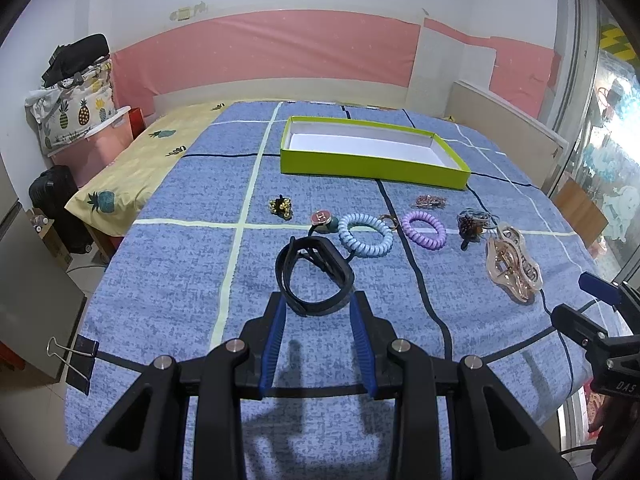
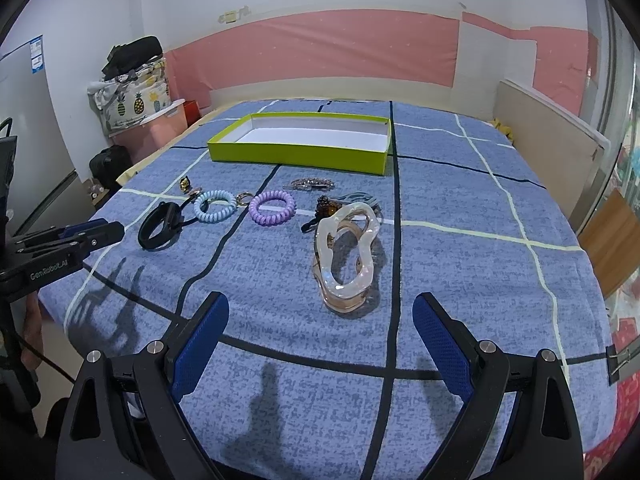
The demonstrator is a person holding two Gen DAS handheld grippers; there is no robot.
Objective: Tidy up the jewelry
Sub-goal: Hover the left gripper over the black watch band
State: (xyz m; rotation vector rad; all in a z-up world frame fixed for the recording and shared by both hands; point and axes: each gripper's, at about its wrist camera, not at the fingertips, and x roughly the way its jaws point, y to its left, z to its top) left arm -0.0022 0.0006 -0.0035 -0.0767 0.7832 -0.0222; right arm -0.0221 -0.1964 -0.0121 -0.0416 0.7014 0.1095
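Note:
A black wristband (image 1: pixel 316 276) (image 2: pixel 158 226) lies on the blue checked cloth, its near end between the tips of my open left gripper (image 1: pixel 318 302) (image 2: pixel 116 232); from the right wrist view the gripper looks slightly short of it. My right gripper (image 2: pixel 321 304) (image 1: pixel 572 298) stands wide open just before a clear pinkish hair claw (image 2: pixel 346 256) (image 1: pixel 512 266). Behind lie a light blue coil tie (image 1: pixel 366 236) (image 2: pixel 215 206), a purple coil tie (image 1: pixel 424 230) (image 2: pixel 272 208), a gold bead piece (image 1: pixel 281 206) and a brown beaded tie (image 1: pixel 470 226). A lime green box (image 1: pixel 372 168) (image 2: pixel 296 156) sits open at the back.
A pink barrette (image 1: pixel 431 201) (image 2: pixel 310 184) and a round pink-faced piece (image 1: pixel 321 217) also lie in the row. Binder clips (image 1: pixel 76 356) (image 2: pixel 620 356) pin the cloth at the near corners. A pineapple-print bed (image 1: pixel 132 172) stands to the left, a beige board (image 2: pixel 552 136) to the right.

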